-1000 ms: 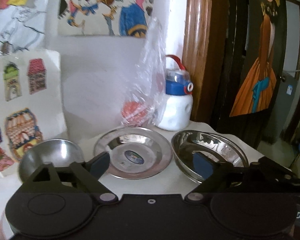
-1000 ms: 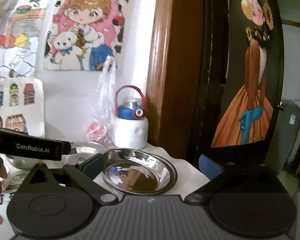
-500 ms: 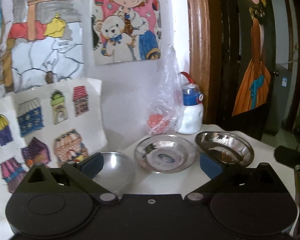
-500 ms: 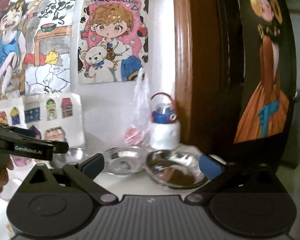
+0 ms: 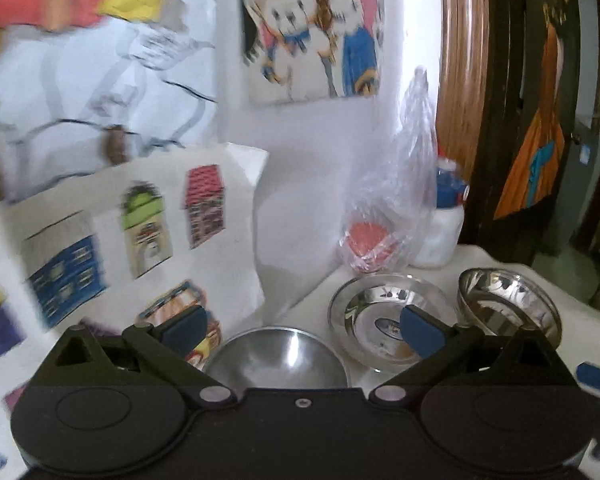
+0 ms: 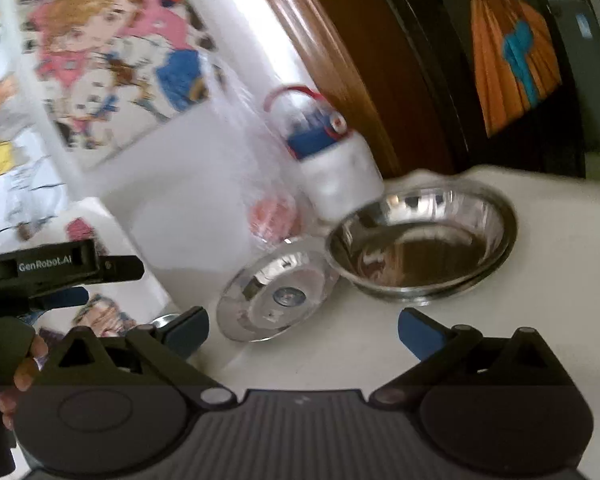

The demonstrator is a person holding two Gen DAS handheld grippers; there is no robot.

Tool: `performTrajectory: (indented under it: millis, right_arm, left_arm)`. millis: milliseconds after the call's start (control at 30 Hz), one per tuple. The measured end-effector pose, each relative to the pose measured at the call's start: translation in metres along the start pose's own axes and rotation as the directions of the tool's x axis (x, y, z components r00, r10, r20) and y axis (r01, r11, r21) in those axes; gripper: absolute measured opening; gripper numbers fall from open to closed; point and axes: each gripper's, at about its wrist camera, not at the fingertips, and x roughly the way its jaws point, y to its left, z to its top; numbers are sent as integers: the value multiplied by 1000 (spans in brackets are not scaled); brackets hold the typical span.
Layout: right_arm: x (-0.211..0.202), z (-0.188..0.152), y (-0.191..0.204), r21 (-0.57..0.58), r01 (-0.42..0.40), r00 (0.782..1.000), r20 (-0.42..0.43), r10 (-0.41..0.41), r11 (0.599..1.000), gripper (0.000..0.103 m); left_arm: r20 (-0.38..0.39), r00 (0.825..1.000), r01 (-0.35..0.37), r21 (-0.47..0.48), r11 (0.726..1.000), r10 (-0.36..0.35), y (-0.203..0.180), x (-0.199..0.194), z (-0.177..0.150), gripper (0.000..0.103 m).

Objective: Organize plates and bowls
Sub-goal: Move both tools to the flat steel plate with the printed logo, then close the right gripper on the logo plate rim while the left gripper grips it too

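Three steel dishes stand in a row on a white table. In the left wrist view a small bowl lies nearest, between the wide-open fingers of my left gripper, untouched. A flat plate sits to its right, and a deeper bowl beyond that. In the tilted right wrist view the flat plate and the deep bowl lie ahead of my right gripper, which is open and empty. The left gripper's body and a hand show at the left.
A clear plastic bag with something red inside and a white bottle with a blue cap stand behind the dishes against the wall. Paper drawings lean at the left. A wooden door frame rises at the right.
The left gripper has swung left and now frames the small bowl. The right gripper has rolled, so its view tilts, and has come closer to the plate and deep bowl.
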Motion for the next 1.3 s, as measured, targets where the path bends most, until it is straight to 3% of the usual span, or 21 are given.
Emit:
performTrajectory:
  millis: [267, 600, 900, 967, 1300]
  right_arm:
    - [47, -4, -8, 45, 28, 999, -24, -27, 999, 103]
    - [71, -10, -10, 30, -41, 999, -16, 42, 999, 101]
    - [77, -12, -8, 3, -65, 998, -18, 65, 998, 74]
    - [78, -12, -8, 6, -71, 997, -25, 71, 997, 63]
    - [85, -10, -14, 51, -92, 995, -43, 95, 994, 39]
  left_arm:
    - [-137, 989, 52, -14, 999, -53, -8, 83, 18, 102]
    - [-253, 964, 82, -19, 996, -84, -12, 142, 16, 102]
    - [-340, 932, 92, -104, 990, -122, -8, 174, 12, 95]
    - [-359, 925, 93, -108, 990, -126, -9, 179, 10, 91]
    - [-393, 913, 87, -75, 993, -110, -14, 192, 8, 65]
